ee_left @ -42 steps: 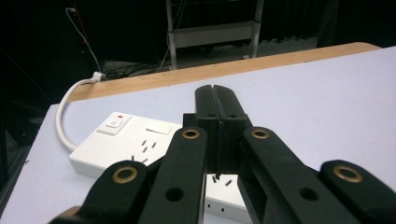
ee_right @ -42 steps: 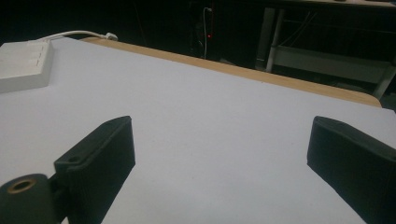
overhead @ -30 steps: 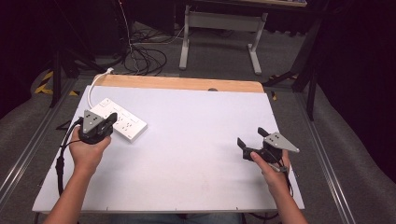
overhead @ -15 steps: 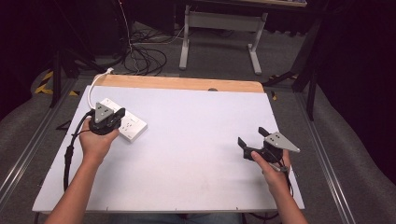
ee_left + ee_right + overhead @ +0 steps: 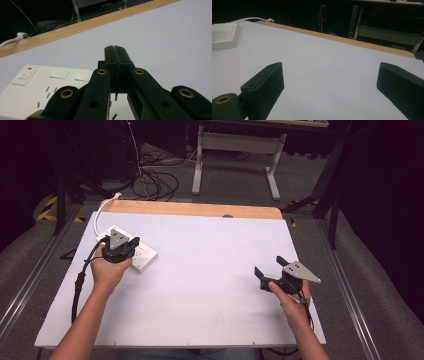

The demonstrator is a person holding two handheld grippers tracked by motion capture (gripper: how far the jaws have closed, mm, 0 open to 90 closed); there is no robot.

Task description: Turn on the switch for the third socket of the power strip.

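We see a white bench (image 5: pixel 200 285) with a strip of bare wood along its far edge (image 5: pixel 200 210). Near the far left corner lies a white power strip (image 5: pixel 145 254), flat on the surface and set at a slant to the bench edges. Its white cord (image 5: pixel 102 210) curls off the far left corner and ends in a plug on the wooden strip.

The left tongs (image 5: pixel 131 245) sit over the middle of the power strip, held by the left hand (image 5: pixel 107 270). In the left gripper view the left tongs (image 5: pixel 115 53) are pressed together, their two black jaws meeting along a thin seam with nothing between them. Beneath them the power strip (image 5: pixel 37 87) shows a power button with a small red mark beside it, two blank white squares and rows of socket slots. We cannot tell whether the jaw tips touch the strip or hang just above it. A black cable (image 5: pixel 80 280) trails from this gripper along the left forearm toward the near edge.

The right tongs (image 5: pixel 270 269) are well apart from the power strip, near the right edge of the bench, held by the right hand (image 5: pixel 290 295). They are spread wide, and in the right gripper view the right tongs (image 5: pixel 329 75) frame bare white surface, with the power strip (image 5: pixel 224 35) far off toward the far left corner.

Beyond the far edge, on the grey floor, lie tangled black cables (image 5: pixel 155 180) and the legs of a metal stand (image 5: pixel 235 150). Metal rails (image 5: pixel 350 285) run along both sides of the bench.
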